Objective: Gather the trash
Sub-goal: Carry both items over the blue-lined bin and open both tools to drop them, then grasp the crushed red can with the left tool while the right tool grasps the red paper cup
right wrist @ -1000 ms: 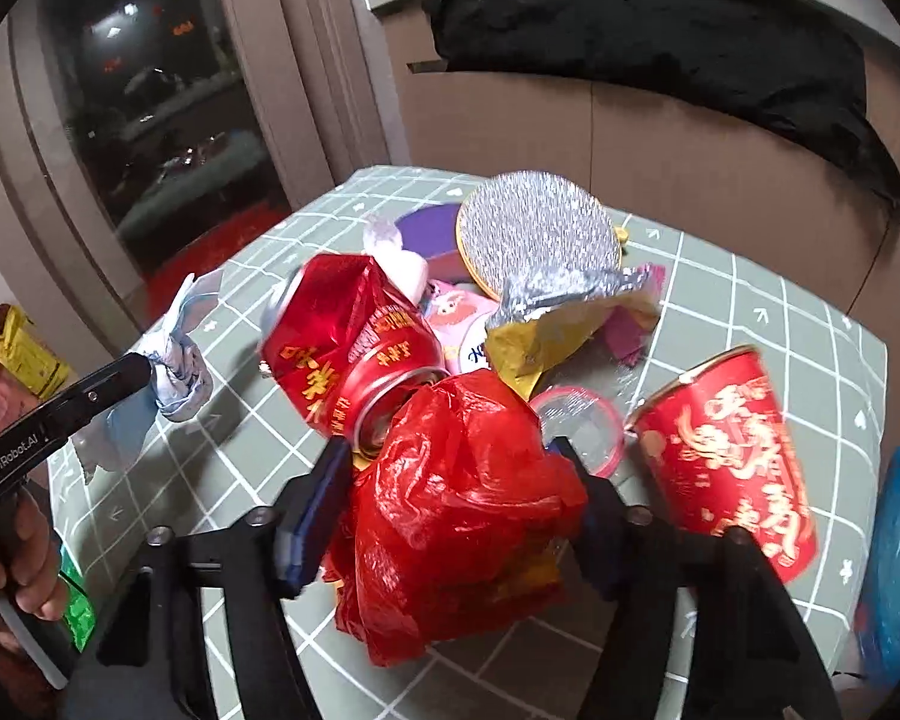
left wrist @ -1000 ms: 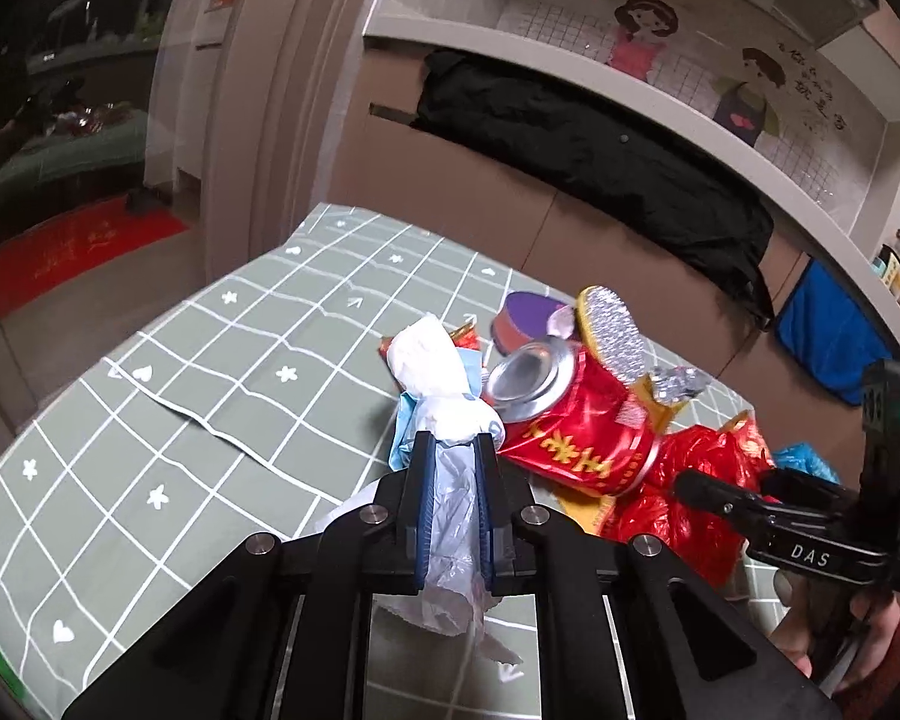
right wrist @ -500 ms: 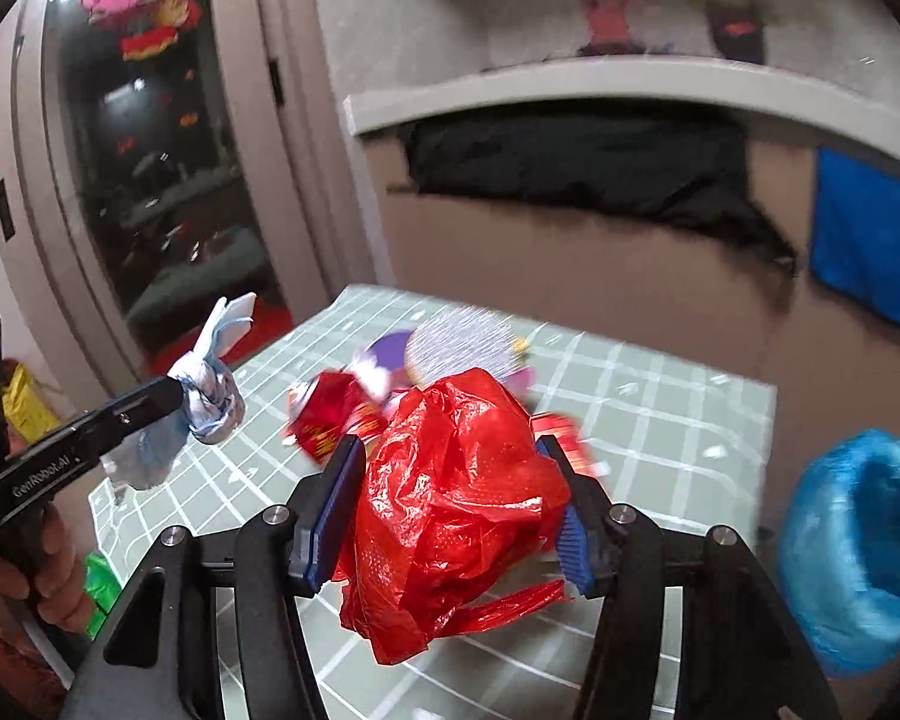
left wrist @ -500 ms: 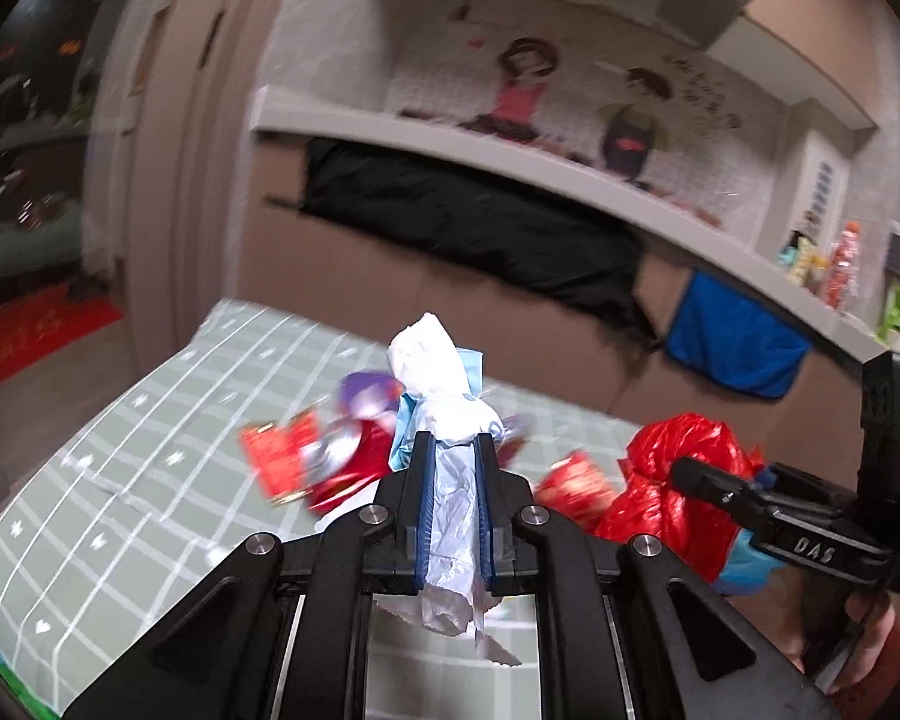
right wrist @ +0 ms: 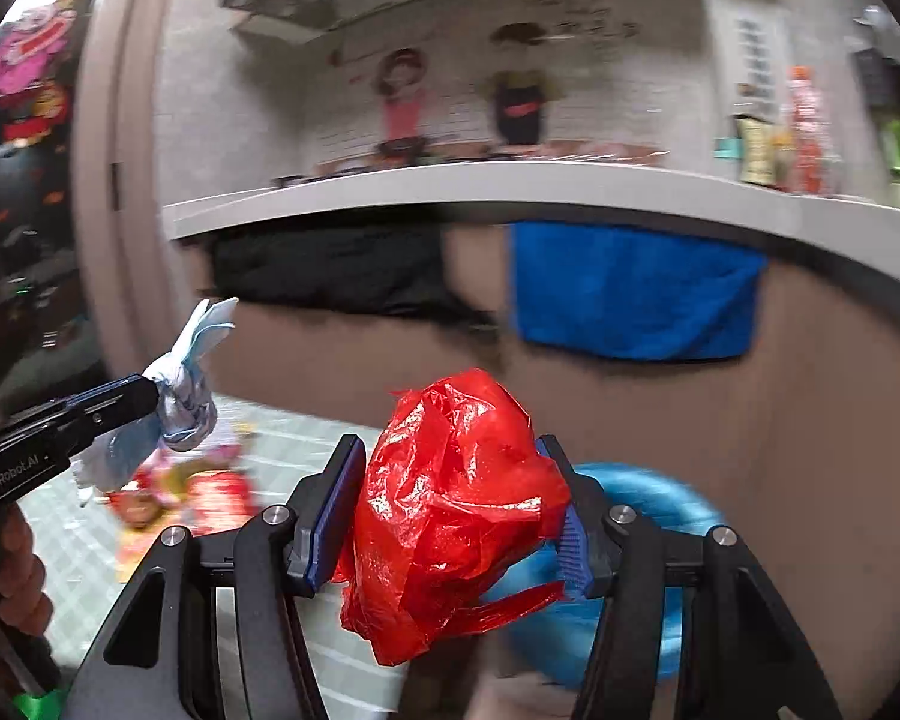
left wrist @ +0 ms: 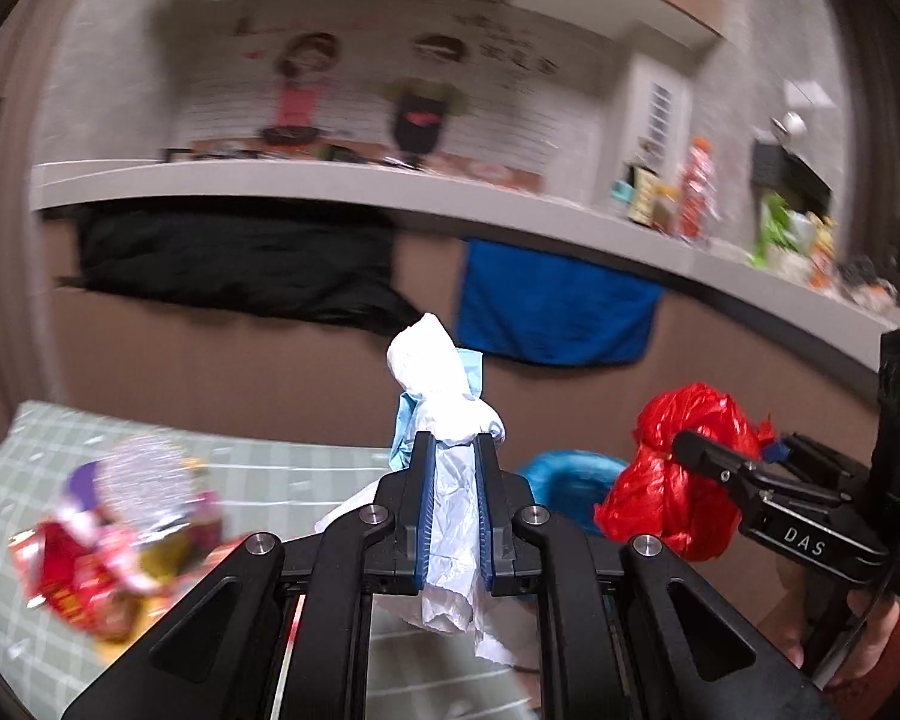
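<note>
Behind everything runs a long grey shelf [right wrist: 510, 186] with a black cloth [left wrist: 234, 264] and a blue towel [right wrist: 630, 294] hanging below it, and the green checked worktop [left wrist: 282, 474] carries a blurred heap of red and silver wrappers [left wrist: 108, 552]. A blue-lined bin [right wrist: 636, 516] sits low on the right, partly hidden by the right tool [right wrist: 450, 510], which is clamped on a crumpled red plastic bag [right wrist: 450, 516] held in the air. The left tool [left wrist: 453, 504] pinches a white and pale-blue wad of tissue [left wrist: 444, 408] above the worktop.
</note>
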Motion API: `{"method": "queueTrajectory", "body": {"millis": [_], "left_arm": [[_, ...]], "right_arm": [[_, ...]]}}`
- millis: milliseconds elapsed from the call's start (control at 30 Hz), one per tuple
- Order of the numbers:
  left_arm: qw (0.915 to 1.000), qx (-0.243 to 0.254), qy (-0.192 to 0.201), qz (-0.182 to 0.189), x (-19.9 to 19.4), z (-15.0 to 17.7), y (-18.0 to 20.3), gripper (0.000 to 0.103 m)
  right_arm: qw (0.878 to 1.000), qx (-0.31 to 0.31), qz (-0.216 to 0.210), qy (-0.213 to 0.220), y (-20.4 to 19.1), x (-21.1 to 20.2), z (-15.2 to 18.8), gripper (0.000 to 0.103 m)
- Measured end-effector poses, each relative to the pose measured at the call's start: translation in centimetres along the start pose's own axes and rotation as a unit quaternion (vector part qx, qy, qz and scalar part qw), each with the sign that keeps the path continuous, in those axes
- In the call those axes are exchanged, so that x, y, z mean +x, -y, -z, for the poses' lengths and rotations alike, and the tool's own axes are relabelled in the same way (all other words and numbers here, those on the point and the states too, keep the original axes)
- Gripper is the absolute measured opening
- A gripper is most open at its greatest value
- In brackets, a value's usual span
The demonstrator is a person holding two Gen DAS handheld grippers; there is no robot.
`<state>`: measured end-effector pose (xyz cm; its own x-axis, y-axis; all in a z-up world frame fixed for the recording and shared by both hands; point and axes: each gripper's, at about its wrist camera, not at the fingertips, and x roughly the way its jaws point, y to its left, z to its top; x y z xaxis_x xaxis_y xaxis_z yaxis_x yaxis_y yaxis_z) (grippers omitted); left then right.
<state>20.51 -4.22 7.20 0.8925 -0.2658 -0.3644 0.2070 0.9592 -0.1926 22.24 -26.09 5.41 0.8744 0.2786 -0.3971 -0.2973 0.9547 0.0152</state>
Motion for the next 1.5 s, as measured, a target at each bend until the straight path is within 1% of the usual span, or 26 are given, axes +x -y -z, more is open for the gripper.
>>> {"method": "queueTrajectory", "body": {"millis": [167, 233, 300, 400, 467, 567, 667, 867, 900, 933, 967, 1000, 1033, 1067, 1100, 1133, 1167, 1200, 1233, 1333, 1400, 1500], "left_arm": [[0.9979, 0.031, -0.040, 0.042, 6.8, -0.1, 4.9, 0.012], [0.9960, 0.039, -0.057, 0.056, 9.0, 0.1, 5.9, 0.012], [0.9944, 0.044, -0.071, 0.065, 11.5, 0.4, 7.0, 0.012], [0.9913, 0.038, -0.098, 0.080, 14.5, 1.1, 8.0, 0.012], [0.9888, 0.033, -0.117, 0.087, 16.6, 1.8, 8.6, 0.012], [0.9863, 0.032, -0.135, 0.089, 19.0, 2.7, 9.1, 0.012], [0.9819, 0.017, -0.161, 0.097, 21.3, 3.5, 9.1, 0.012], [0.9771, 0.012, -0.188, 0.099, 24.1, 4.7, 9.0, 0.013], [0.9767, 0.007, -0.190, 0.100, 24.4, 4.7, 8.8, 0.013], [0.9764, 0.000, -0.190, 0.103, 24.6, 4.7, 8.7, 0.016], [0.9759, -0.013, -0.188, 0.110, 24.8, 4.6, 8.4, 0.020], [0.9754, -0.028, -0.184, 0.117, 24.8, 4.5, 8.0, 0.038], [0.9750, -0.039, -0.182, 0.121, 24.7, 4.4, 7.7, 0.052], [0.9742, -0.056, -0.176, 0.129, 24.5, 4.2, 7.3, 0.054], [0.9737, -0.069, -0.170, 0.134, 24.3, 4.0, 6.9, 0.054], [0.9739, -0.079, -0.165, 0.134, 24.0, 3.7, 6.6, 0.055], [0.9754, -0.082, -0.161, 0.127, 23.6, 3.4, 6.3, 0.055], [0.9779, -0.079, -0.156, 0.115, 23.2, 3.2, 6.1, 0.055], [0.9819, -0.071, -0.148, 0.095, 22.5, 2.9, 5.8, 0.055], [0.9884, -0.053, -0.131, 0.055, 20.5, 2.4, 4.9, 0.055], [0.9904, -0.054, -0.123, 0.033, 18.7, 2.2, 3.7, 0.055], [0.9922, -0.058, -0.110, 0.012, 15.4, 2.1, 1.2, 0.055]], "right_arm": [[0.998, 0.043, 0.052, -0.002, 6.5, 1.0, 0.6, 0.054], [0.996, 0.055, 0.074, -0.003, 8.5, 1.8, 0.7, 0.054], [0.994, 0.065, 0.084, -0.008, 10.2, 2.3, 1.1, 0.054], [0.992, 0.089, 0.083, -0.026, 12.8, 4.4, 1.6, 0.054], [0.991, 0.099, 0.080, -0.041, 13.7, 5.7, 2.2, 0.054], [0.990, 0.103, 0.080, -0.060, 14.7, 7.6, 3.4, 0.054], [0.989, 0.104, 0.079, -0.076, 15.2, 9.4, 4.1, 0.054], [0.986, 0.113, 0.079, -0.093, 16.1, 11.9, 5.2, 0.055], [0.986, 0.115, 0.078, -0.093, 16.2, 12.1, 5.3, 0.057], [0.986, 0.117, 0.075, -0.092, 16.3, 12.3, 5.4, 0.062], [0.986, 0.121, 0.072, -0.093, 16.5, 12.5, 5.6, 0.064], [0.986, 0.125, 0.064, -0.092, 16.6, 12.5, 5.8, 0.065], [0.985, 0.134, 0.053, -0.090, 16.8, 12.5, 6.0, 0.066], [0.984, 0.142, 0.050, -0.090, 17.0, 12.4, 6.2, 0.066], [0.983, 0.149, 0.057, -0.092, 17.2, 12.3, 6.3, 0.066], [0.982, 0.149, 0.066, -0.093, 17.2, 12.2, 6.3, 0.066], [0.982, 0.146, 0.072, -0.092, 17.2, 11.9, 6.3, 0.066], [0.982, 0.144, 0.076, -0.091, 17.0, 11.6, 6.2, 0.066], [0.983, 0.139, 0.079, -0.088, 16.7, 11.2, 6.1, 0.066], [0.986, 0.118, 0.094, -0.076, 15.4, 10.1, 5.6, 0.066], [0.988, 0.099, 0.100, -0.068, 14.1, 9.3, 5.1, 0.066], [0.991, 0.080, 0.094, -0.054, 12.1, 8.1, 4.1, 0.066]]}}
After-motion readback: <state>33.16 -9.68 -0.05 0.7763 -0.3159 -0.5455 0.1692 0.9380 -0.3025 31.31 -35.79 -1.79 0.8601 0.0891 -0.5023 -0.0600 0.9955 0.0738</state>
